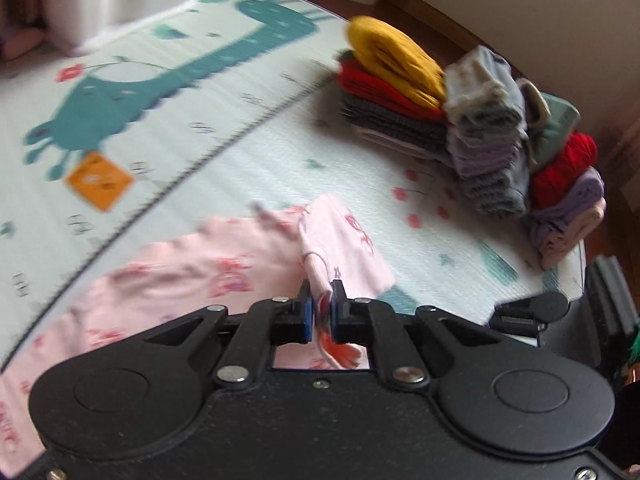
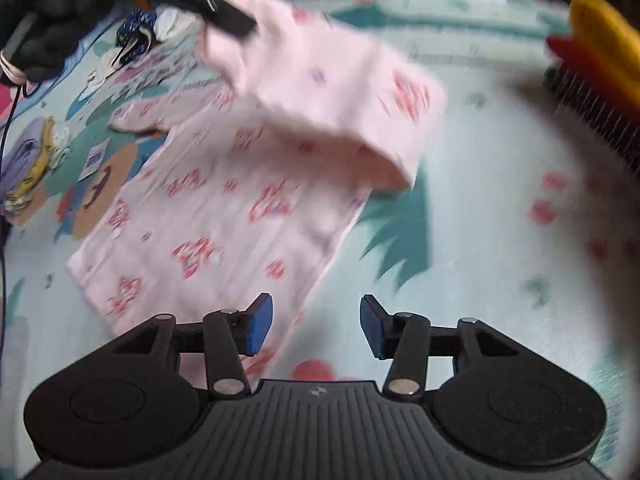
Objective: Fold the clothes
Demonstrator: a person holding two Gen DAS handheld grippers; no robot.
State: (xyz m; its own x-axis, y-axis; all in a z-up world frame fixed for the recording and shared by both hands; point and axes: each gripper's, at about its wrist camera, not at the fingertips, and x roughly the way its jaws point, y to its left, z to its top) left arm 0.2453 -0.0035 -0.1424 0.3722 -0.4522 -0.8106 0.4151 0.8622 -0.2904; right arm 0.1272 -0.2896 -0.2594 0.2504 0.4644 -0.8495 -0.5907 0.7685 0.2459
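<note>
Play mat [image 1: 256,148] underneath: your left gripper [image 1: 322,308] was clamped on a corner of the pink floral garment [image 2: 224,200], lifting it over the flat length; right gripper [image 2: 316,326] stood apart, empty, nearer its bottom edge; folded clothes stacks [image 1: 472,128] beyond.

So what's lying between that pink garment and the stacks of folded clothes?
Nothing: in the left wrist view, only bare play mat separates the pink garment from the folded stacks.
</note>
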